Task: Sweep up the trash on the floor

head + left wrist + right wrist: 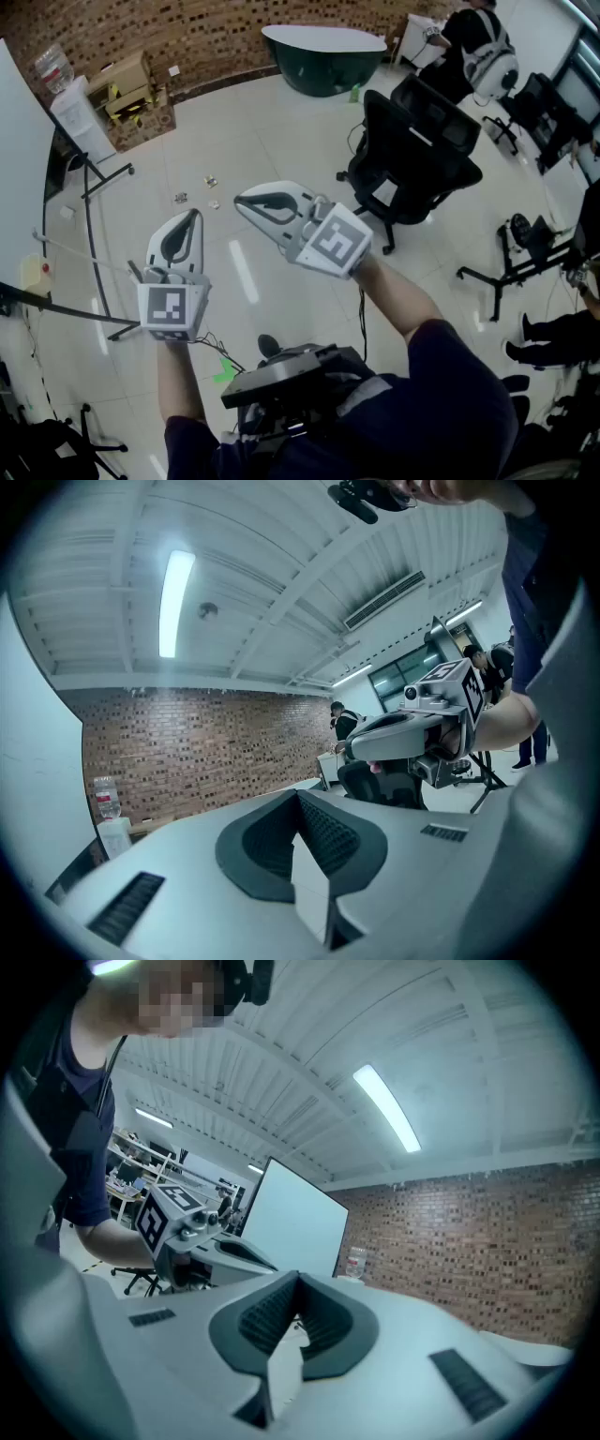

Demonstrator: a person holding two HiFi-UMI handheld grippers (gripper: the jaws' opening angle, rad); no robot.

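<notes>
Trash: small scraps scattered on the floor, beyond both claw tips and nearest the left claw.
Left claw, right claw: both clenched on nothing, held level.
Broom, dustpan: none in view.
Hazards: light scraps would likely scatter under the whiteboard stand legs left of the claws. The office chair to the right may block a sweep.

— What do you have apart from the job?
— I see a black office chair right of centre, and farther off a dark green tub against the brick wall
— And on the left?
— Cardboard boxes by that wall, and I make out a whiteboard on a black stand nearer me
</notes>
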